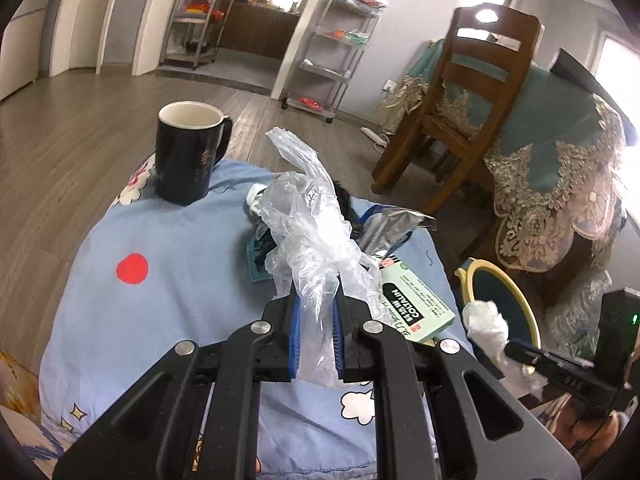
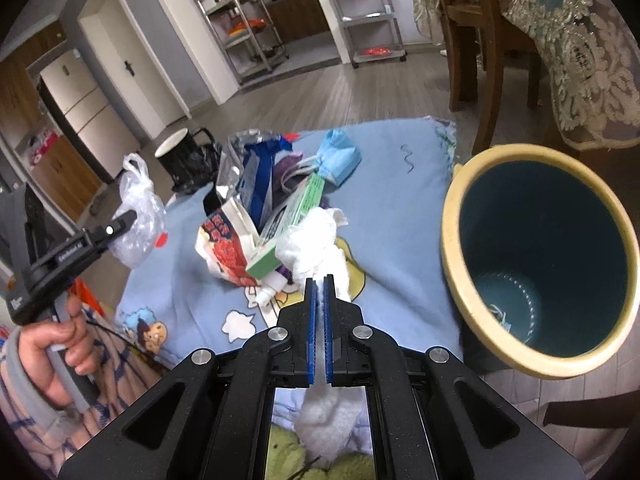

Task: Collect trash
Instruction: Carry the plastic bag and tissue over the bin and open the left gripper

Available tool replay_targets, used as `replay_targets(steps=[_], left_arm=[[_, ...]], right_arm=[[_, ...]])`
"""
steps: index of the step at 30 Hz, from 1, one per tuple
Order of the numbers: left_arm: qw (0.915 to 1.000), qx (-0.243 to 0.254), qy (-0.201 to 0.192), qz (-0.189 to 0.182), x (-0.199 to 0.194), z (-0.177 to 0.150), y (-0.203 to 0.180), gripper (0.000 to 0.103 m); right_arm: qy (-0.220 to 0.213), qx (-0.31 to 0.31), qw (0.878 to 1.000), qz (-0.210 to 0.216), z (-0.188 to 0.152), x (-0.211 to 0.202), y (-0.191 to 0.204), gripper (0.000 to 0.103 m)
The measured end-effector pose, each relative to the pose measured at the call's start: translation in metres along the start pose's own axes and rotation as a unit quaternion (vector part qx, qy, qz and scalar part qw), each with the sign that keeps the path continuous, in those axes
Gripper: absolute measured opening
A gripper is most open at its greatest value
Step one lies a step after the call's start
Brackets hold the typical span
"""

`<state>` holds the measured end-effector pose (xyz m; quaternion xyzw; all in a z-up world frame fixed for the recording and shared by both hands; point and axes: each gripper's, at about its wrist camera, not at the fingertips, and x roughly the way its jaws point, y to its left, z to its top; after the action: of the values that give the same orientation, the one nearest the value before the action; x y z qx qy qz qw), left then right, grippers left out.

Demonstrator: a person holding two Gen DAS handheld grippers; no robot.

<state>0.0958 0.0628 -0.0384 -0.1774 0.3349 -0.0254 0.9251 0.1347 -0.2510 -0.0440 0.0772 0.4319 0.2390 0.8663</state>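
Note:
My left gripper (image 1: 316,300) is shut on a crumpled clear plastic bag (image 1: 308,224) and holds it above the blue cloth (image 1: 172,248). In the right wrist view the same bag (image 2: 138,208) hangs from that gripper at the left. My right gripper (image 2: 319,280) is shut on a white tissue wad (image 2: 316,240), also seen in the left wrist view (image 1: 486,320). A pile of trash lies on the cloth: a green box (image 2: 292,216), a silver-blue packet (image 2: 252,168), a red-white wrapper (image 2: 224,244) and a blue face mask (image 2: 340,156). The yellow-rimmed bin (image 2: 452,216) stands to the right.
A black mug (image 1: 188,152) stands on the cloth's far left corner. A wooden chair (image 1: 460,92) and a table with a lace-edged teal cloth (image 1: 560,152) stand beyond the bin. Metal shelf racks (image 1: 332,48) stand at the far wall.

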Motion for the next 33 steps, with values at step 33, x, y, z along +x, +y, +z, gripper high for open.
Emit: replay_targets(steps=[33], left_arm=[[0.9705,0.186,0.036,-0.149,0.048,0.014,-0.219,0.012]], right_arm=[[-0.130,0.136,0.980,-0.059,0.007,-0.079,-0.113,0.005]])
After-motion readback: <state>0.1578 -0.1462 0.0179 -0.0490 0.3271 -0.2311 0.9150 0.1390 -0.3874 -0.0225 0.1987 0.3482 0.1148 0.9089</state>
